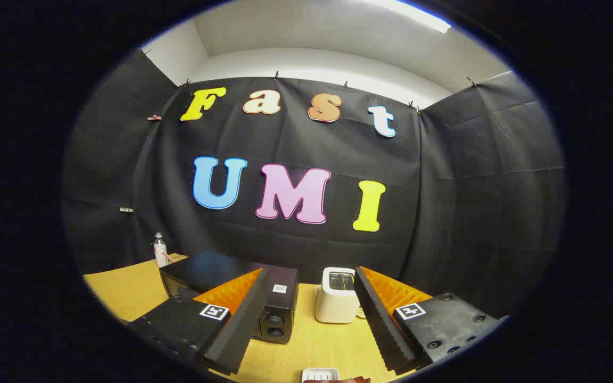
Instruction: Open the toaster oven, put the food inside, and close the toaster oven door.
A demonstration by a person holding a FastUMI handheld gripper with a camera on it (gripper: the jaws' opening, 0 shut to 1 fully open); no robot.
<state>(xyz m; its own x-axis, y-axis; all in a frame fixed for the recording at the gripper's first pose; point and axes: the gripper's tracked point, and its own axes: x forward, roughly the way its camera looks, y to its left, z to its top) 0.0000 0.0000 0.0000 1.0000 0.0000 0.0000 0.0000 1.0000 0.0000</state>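
A black toaster oven [232, 287] stands on the wooden table [125, 287], partly behind my left finger, its knobs [273, 325] showing on its right side. Its door faces left and looks closed. My gripper [311, 311] is held above the table, open wide, with nothing between its fingers. Just below the fingers, close to me, a small white dish [321, 375] holds a brownish piece of food [346, 380]; only their tops show.
A white pop-up toaster [337, 302] sits between the fingers, to the right of the oven. A small bottle [160, 250] stands at the table's far left corner by the black cloth wall.
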